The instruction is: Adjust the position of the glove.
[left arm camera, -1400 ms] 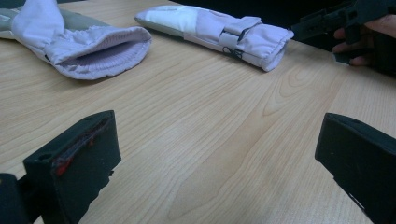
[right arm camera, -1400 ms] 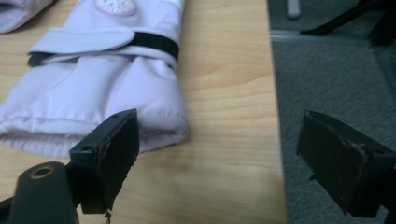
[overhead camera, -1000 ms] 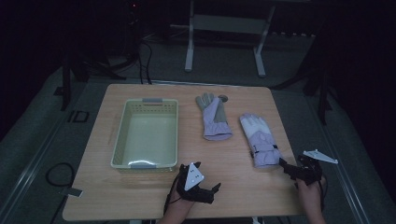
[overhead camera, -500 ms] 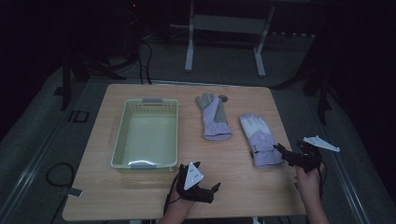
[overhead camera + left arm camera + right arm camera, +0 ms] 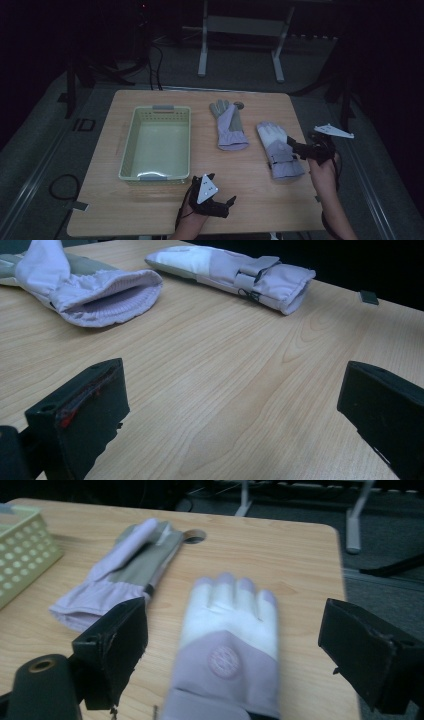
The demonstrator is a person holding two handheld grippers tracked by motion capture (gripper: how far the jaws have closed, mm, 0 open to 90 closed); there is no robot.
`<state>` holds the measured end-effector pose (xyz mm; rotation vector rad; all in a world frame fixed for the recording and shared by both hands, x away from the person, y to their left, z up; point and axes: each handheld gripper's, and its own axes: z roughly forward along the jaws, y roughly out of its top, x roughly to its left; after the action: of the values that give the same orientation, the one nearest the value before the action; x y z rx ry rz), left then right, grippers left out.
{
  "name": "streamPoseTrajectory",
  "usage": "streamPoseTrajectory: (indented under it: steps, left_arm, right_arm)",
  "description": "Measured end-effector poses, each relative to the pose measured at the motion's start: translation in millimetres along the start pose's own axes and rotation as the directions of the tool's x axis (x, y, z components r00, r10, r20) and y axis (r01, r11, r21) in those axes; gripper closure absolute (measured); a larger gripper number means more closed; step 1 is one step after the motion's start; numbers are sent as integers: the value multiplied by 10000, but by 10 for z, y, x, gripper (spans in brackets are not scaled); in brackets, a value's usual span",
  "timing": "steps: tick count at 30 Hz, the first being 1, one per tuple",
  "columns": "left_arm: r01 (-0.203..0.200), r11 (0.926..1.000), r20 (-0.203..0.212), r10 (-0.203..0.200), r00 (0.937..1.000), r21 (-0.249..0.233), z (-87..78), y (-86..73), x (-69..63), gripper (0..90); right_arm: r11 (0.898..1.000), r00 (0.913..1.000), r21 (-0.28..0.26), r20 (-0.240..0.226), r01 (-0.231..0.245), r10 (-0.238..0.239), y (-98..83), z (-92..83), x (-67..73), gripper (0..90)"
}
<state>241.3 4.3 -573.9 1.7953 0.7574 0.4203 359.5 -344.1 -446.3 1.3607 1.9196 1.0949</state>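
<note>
Two pale lilac and white gloves lie on the wooden table (image 5: pixel 150 215). The right glove (image 5: pixel 277 148) lies back up, fingers pointing away, and my right gripper (image 5: pixel 295 148) hovers open at its right edge. In the right gripper view that glove (image 5: pixel 227 645) lies between and below the wide-apart jaws of the right gripper (image 5: pixel 237 625). The other glove (image 5: pixel 228 125) lies palm up at mid-table. My left gripper (image 5: pixel 231 201) rests open near the front edge. In the left gripper view its jaws (image 5: pixel 235 390) frame bare wood, with both gloves (image 5: pixel 107 297) (image 5: pixel 235 272) farther off.
A pale green plastic basket (image 5: pixel 129 150) stands on the left half of the table, nothing inside it. A round cable hole (image 5: pixel 194 536) sits beyond the palm-up glove (image 5: pixel 125 570). Metal stand legs (image 5: pixel 202 55) rise on the floor behind the table.
My right gripper has moved forward and left from the table's right front edge to the side of the right glove. The left gripper has stayed put.
</note>
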Motion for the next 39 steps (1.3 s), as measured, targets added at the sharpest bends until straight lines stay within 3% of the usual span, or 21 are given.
streamPoseTrajectory:
  steps: [1, 2, 3, 5, 10, 14, 19, 22, 32, 39]
  left_arm:
    - [2, 10000, 8, -2, 10000, 2, 0, 0, 0, 2]
    - [3, 10000, 17, -3, 10000, 4, 1, 0, 0, 2]
    - [-2, 10000, 34, 2, 10000, 9, 1, 0, 2, 2]
    - [16, 10000, 35, -16, 10000, 7, 0, 0, 3, 2]
    - [49, 10000, 88, -48, 9999, -5, -2, 0, 10, 2]
    - [39, 10000, 135, -39, 9999, -2, -2, -1, 5, 2]
    - [42, 10000, 163, -42, 9999, 1, -2, -1, 5, 2]
    - [8, 10000, 160, -8, 9999, 2, -2, -1, 8, 2]
    - [-9, 10000, 204, 9, 9998, -1, -2, -1, 4, 2]
    - [66, 10000, 255, -67, 9997, 11, -3, -1, 16, 2]
  right_arm:
    - [9999, 9997, 107, -217, 134, -132, 44, 25, 30, 124]
    - [9991, 9994, 270, -142, 334, -330, 93, 61, 75, 124]
    - [9986, 9992, 363, -67, 393, -391, 120, 83, 103, 124]
    - [9978, 9988, 551, -338, 362, -344, 190, 150, 159, 124]
    - [9983, 9988, 554, -471, 174, -148, 335, 307, 292, 124]
    - [9986, 9983, 389, -475, 365, -346, 429, 407, 421, 143]
    - [9956, 9939, 555, -851, 749, -700, 543, 579, 594, 198]
    - [9938, 9922, 1025, -1214, 423, -297, 597, 701, 668, 207]
    - [9920, 9854, 1187, -1688, 422, -217, 689, 1033, 907, 237]
    - [9811, 9842, 1885, -1768, 430, -92, 709, 1346, 1034, 280]
